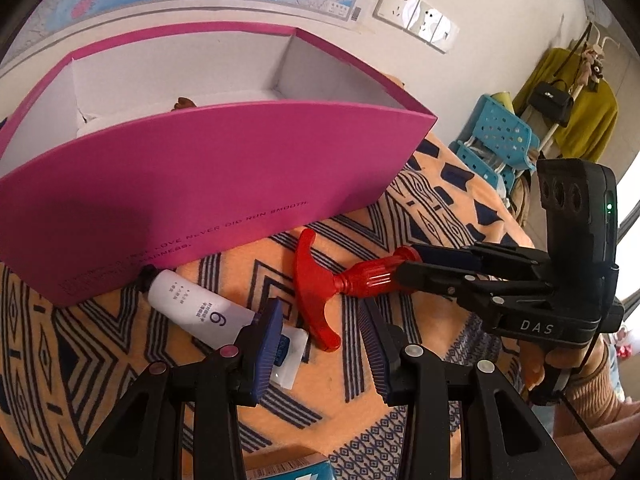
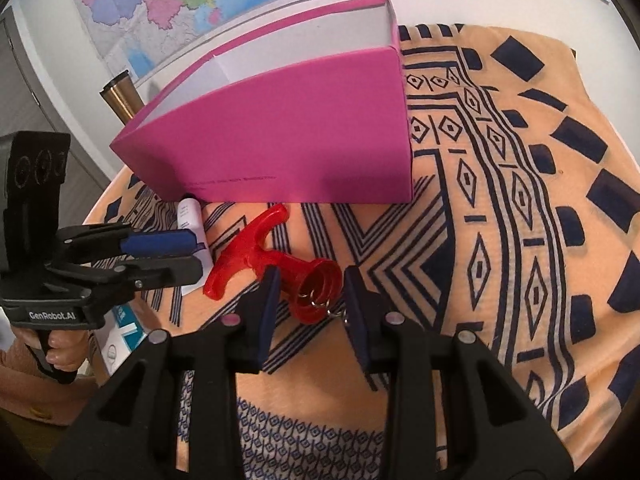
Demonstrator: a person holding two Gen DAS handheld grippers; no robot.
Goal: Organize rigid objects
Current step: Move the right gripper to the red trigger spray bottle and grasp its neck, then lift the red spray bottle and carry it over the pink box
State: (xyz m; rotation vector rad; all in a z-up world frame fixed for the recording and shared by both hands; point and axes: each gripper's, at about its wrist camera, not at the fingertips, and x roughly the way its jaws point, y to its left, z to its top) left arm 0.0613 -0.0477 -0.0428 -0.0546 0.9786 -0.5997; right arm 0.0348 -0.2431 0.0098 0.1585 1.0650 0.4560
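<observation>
The red T-handled piece (image 2: 276, 264) lies on the patterned cloth (image 2: 500, 208) at mid frame, just below the pink box (image 2: 280, 140). The right tool (image 2: 310, 304) brackets its round end, pads spread and not pressing. The left tool (image 1: 324, 344) stands spread over the white tube (image 1: 192, 304), gripping nothing.

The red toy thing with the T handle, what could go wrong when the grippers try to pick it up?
The red tool is round at its ribbed end, where the right gripper straddles it, so it may roll or slip out. A small key ring hangs there and might snag a finger. The left gripper sits between the white tube and the T handle, so it may bump either one. The pink box is tall, so a low lift could hit its wall.
</observation>
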